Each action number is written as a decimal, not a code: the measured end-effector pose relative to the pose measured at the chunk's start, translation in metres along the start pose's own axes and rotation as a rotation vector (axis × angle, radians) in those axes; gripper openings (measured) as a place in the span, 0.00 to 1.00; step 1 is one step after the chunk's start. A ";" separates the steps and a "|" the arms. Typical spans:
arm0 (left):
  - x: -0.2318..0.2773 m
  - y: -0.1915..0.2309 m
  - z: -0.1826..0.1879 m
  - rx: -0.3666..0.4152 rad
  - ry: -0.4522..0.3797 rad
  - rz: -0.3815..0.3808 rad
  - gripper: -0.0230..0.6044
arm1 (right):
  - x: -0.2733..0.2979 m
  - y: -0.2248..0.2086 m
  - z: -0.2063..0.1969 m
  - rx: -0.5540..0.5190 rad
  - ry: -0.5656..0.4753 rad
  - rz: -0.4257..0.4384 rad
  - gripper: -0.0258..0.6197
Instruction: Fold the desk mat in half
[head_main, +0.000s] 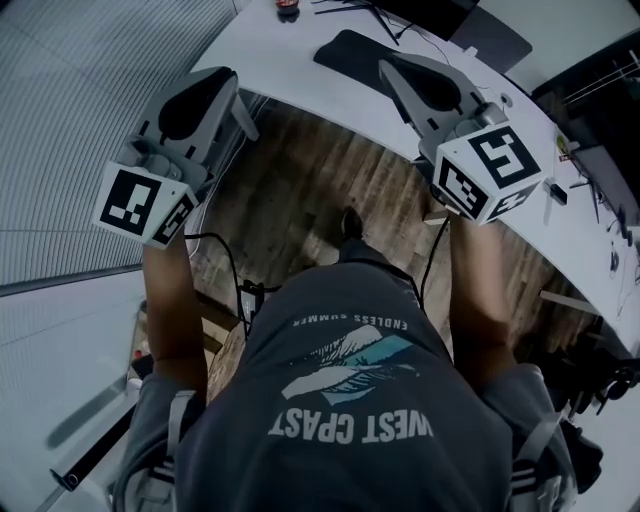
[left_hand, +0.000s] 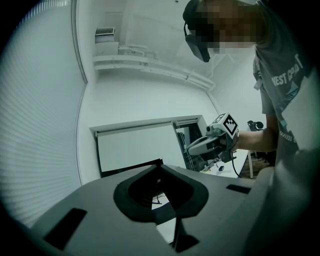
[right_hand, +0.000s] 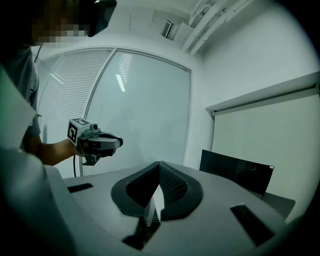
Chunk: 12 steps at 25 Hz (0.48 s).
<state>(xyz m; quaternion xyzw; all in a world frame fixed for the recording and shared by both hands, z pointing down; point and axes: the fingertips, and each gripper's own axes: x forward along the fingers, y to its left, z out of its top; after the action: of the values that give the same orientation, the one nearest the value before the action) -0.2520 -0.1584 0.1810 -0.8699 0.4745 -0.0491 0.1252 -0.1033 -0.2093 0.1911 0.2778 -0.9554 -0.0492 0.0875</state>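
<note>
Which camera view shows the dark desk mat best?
The head view: the desk mat lies on the white desk, partly hidden behind the right claw. Both gripper views look across the room at walls and blinds; no mat can be made out there.

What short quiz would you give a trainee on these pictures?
1. True or false: the left gripper is holding the desk mat.
2. Where does the desk mat lie? A) on the white desk; B) on the floor; C) over the person's arm.
3. Fill in: the jaws of the right gripper are ____.
Key: 1 false; 2 A; 3 shut.
</note>
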 end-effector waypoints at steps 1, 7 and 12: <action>0.000 -0.002 0.003 0.003 -0.002 -0.005 0.09 | -0.002 0.003 0.002 -0.015 0.000 0.011 0.08; -0.002 -0.016 0.015 0.027 -0.007 -0.028 0.09 | -0.012 0.019 0.012 -0.062 -0.007 0.063 0.08; -0.003 -0.013 0.003 0.032 0.004 -0.039 0.09 | -0.007 0.025 0.012 -0.067 -0.008 0.070 0.08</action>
<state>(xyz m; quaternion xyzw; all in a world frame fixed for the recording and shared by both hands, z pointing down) -0.2426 -0.1482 0.1815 -0.8767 0.4569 -0.0607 0.1372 -0.1129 -0.1837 0.1816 0.2409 -0.9627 -0.0792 0.0948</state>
